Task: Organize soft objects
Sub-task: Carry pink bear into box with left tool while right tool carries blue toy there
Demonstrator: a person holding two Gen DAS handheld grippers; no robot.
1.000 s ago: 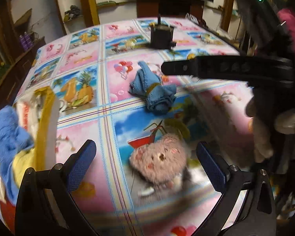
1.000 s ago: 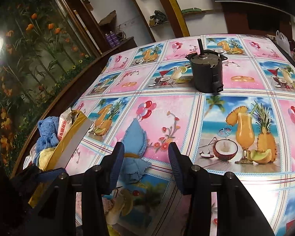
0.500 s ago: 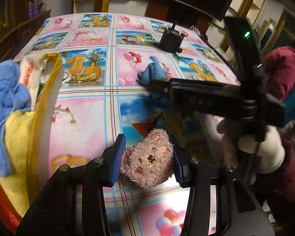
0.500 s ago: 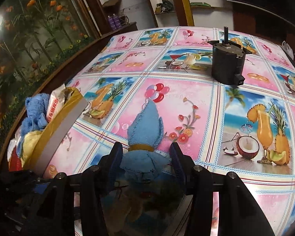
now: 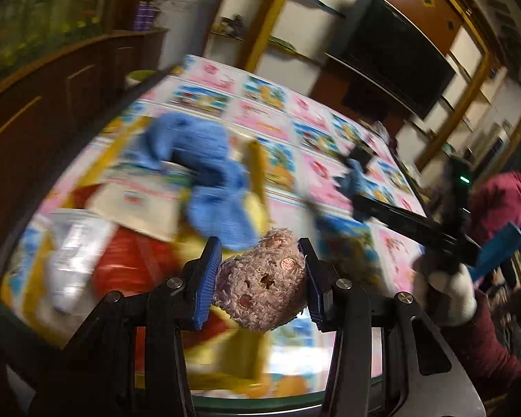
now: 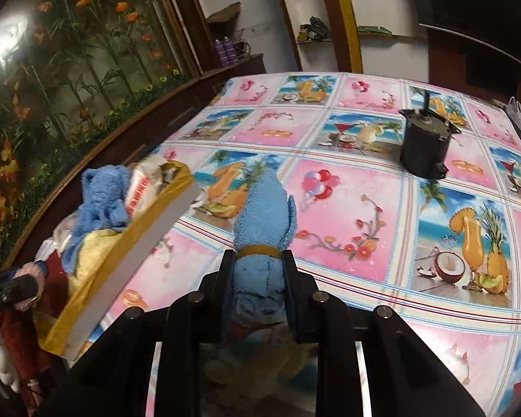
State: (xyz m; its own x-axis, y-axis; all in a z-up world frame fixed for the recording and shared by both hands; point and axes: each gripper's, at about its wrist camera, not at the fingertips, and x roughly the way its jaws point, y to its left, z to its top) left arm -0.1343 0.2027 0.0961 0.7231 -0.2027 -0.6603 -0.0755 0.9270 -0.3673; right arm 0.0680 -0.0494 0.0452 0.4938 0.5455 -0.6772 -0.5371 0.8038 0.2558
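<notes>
**Ana:** Starting nearest the left camera, what is there?

**Ben:** The left gripper (image 5: 260,281) is clenched on a pink plush toy (image 5: 262,286), one pad on each side of its fuzzy body. It hangs in the air above an open yellow box (image 5: 257,180) that sits at the table's (image 5: 295,128) edge. Blue cloth (image 5: 208,166), something yellow and a red item already lie in the box. This view is smeared with blur.

**Ana:** How would the toy handle?

**Ben:** Light and squashy, I judge. It gives under the pads, so a hold across its thick middle seems safest.

**Ana:** And the right side?

**Ben:** The right gripper (image 6: 258,274) is squeezing a rolled blue towel (image 6: 265,215) just below a tan band around it. The towel's far end points away over the patterned tablecloth. I would guess it is soft and floppy, best held at the banded roll. The gripper reaches forward, low over the table.

**Ana:** Farther off?

**Ben:** A dark, squat canister (image 6: 425,146) stands well beyond the towel.
</notes>
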